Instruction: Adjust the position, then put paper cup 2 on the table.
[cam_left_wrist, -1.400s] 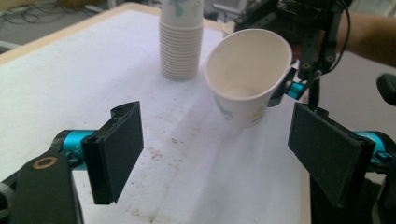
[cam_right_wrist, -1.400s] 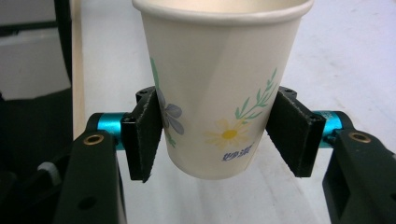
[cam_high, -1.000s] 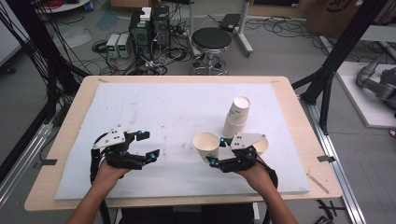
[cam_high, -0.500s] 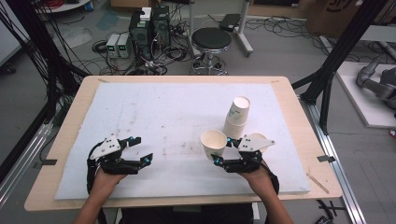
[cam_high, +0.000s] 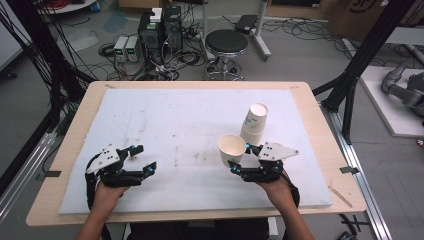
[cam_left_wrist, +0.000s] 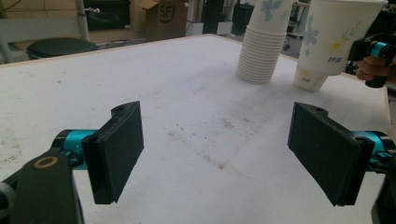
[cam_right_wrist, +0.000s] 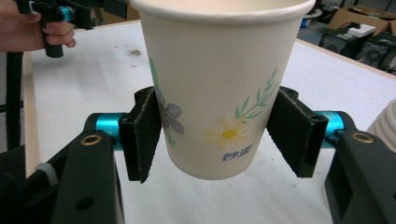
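The paper cup (cam_right_wrist: 219, 88) looks matt and smooth, printed with small flowers, and the stack of cups (cam_left_wrist: 262, 42) beside it is of the same paper with ribbed rims. The table's white sheet (cam_high: 190, 125) is dull, faintly rough and stained, edged by pale wood (cam_high: 320, 120). The right gripper (cam_right_wrist: 218, 135) has matt black pads that look foamy and shiny teal metal collars.

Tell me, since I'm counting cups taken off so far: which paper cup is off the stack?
The single flowered cup clamped in the right gripper, upright with its mouth open. The others sit nested upside down in the stack behind it.
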